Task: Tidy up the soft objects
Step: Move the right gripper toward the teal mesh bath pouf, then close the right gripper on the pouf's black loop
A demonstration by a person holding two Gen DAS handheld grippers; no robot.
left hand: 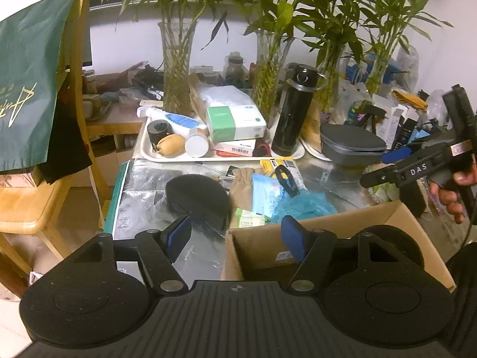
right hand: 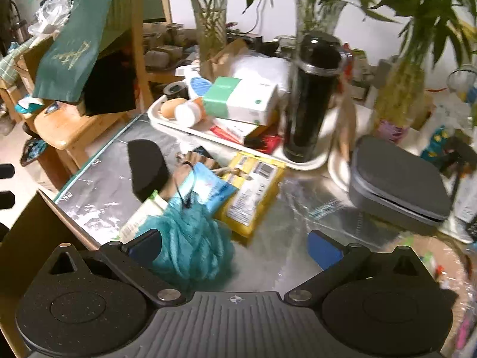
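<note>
Teal mesh pouf (right hand: 190, 238) crumpled, beside black sponge (right hand: 147, 170).

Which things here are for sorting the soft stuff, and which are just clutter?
For the job: teal bath pouf, black sponge, tan glove, cardboard box.

Just lying about: black flask, tissue box, grey case, plant vases.

Black flask (left hand: 293, 110) upright on white tray (left hand: 179, 158).
</note>
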